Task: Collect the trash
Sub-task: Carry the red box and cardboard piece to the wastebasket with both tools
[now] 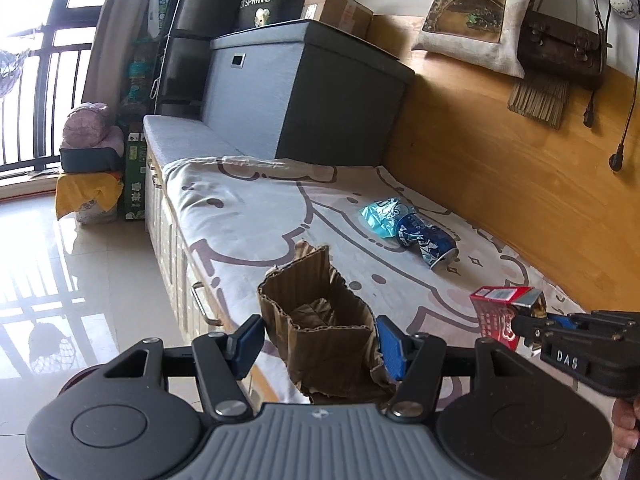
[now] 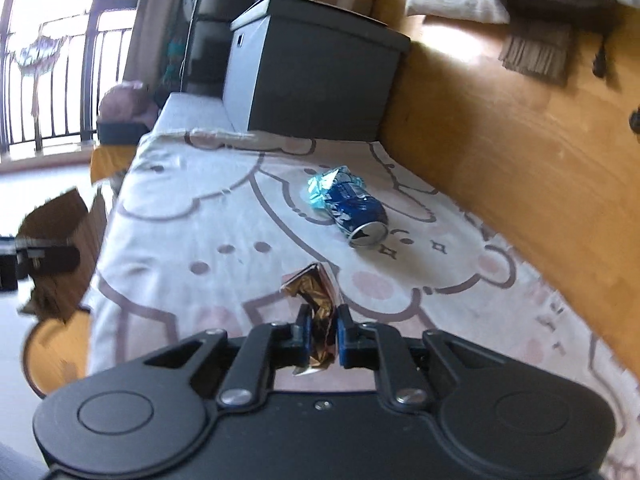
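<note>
the bed sheet lies bare from 9 to 12 o'clock of the crushed can, giving open room there, while the wooden wall closes off its 3 o'clock side and the grey box blocks 12 o'clock further back. a blue wrapper touches the can at 10 o'clock. the cardboard bag and red packet crowd the near edge.
</note>
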Demonstrator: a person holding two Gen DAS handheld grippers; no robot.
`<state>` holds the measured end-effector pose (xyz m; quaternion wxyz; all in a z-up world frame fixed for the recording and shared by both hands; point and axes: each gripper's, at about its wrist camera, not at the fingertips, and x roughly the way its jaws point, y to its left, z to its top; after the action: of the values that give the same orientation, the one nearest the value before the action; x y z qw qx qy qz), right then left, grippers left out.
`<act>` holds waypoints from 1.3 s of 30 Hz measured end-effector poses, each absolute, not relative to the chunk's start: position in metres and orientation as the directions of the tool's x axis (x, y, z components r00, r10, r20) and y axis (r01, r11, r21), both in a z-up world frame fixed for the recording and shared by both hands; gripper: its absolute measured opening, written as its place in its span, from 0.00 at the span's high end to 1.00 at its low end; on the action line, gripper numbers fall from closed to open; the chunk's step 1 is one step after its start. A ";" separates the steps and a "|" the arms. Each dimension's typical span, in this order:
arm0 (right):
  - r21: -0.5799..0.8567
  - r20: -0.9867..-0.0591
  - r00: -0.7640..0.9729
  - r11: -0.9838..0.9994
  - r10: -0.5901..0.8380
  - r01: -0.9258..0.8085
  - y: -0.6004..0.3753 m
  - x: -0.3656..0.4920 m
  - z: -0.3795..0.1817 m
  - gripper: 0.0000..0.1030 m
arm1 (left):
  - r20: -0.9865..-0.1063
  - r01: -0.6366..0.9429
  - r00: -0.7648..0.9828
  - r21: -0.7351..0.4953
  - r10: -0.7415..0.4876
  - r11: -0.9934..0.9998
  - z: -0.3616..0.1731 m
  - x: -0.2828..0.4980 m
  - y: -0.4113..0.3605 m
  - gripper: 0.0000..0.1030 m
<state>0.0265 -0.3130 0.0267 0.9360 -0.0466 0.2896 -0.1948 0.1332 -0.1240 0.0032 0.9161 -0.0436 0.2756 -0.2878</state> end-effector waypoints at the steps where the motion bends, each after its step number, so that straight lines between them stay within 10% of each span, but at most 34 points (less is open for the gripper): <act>1: -0.181 -0.525 0.760 0.923 -0.383 0.340 -0.312 0.026 0.029 0.88 | -0.480 0.501 0.685 -0.235 -0.548 0.833 0.004 0.132 -0.122 0.41; 39: 0.013 -0.659 0.752 1.000 0.024 -0.020 -0.121 0.134 -0.022 0.88 | -0.628 0.154 0.738 -0.200 -0.247 0.968 -0.045 0.180 0.065 0.41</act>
<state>0.1341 -0.1209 -0.0222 0.9360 0.0028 0.3519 0.0117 0.1804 0.0648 -0.0445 0.9296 -0.0675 0.3458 -0.1079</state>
